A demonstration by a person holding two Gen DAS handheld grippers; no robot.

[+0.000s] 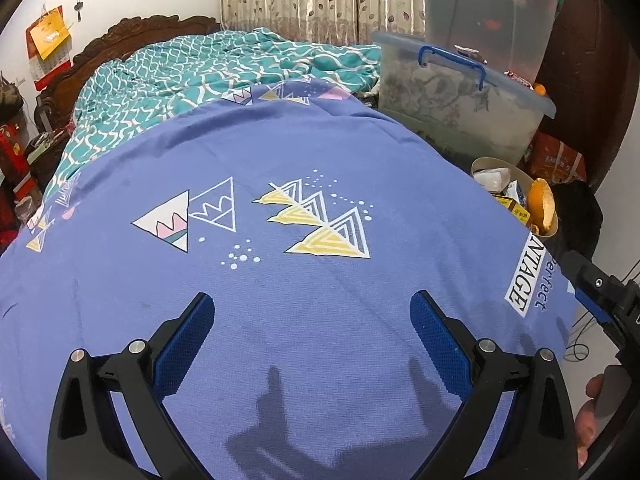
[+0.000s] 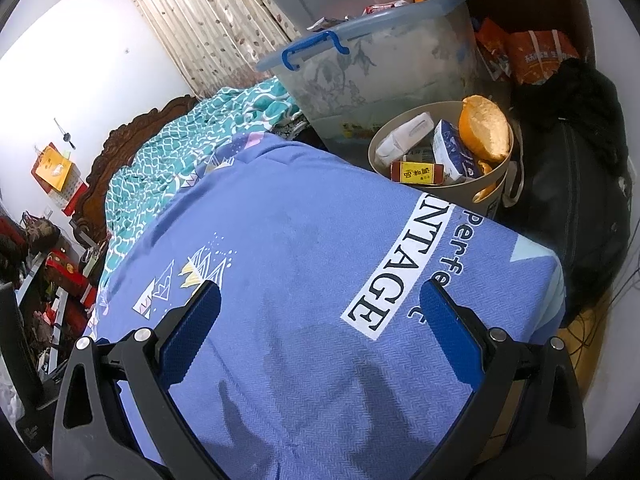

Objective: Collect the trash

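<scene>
Both my tongs are spread wide with nothing between the pads: the left tongs [image 1: 310, 326] hover over the blue sheet [image 1: 280, 152] in the lower middle of their frame, and the right tongs [image 2: 320, 320] do the same over the printed corner of that sheet. I see no loose trash anywhere on the sheet in either view, so I judge the collecting is done or nearly so; anything beyond the bed's edges I cannot see. The trash sits in the beige bin [image 2: 384, 140] at the upper right of the right view, just past the far corner of the bed: an orange peel [image 2: 486, 128] stands above its rim, beside a blue-and-white carton [image 2: 450, 148], a white box [image 2: 404, 132] and a red-and-yellow box [image 2: 416, 172]. The bin looks close to full. Behind it, higher in the frame, a lidded clear tub [image 2: 380, 68] with a blue latch holds something pale I cannot make out.
</scene>
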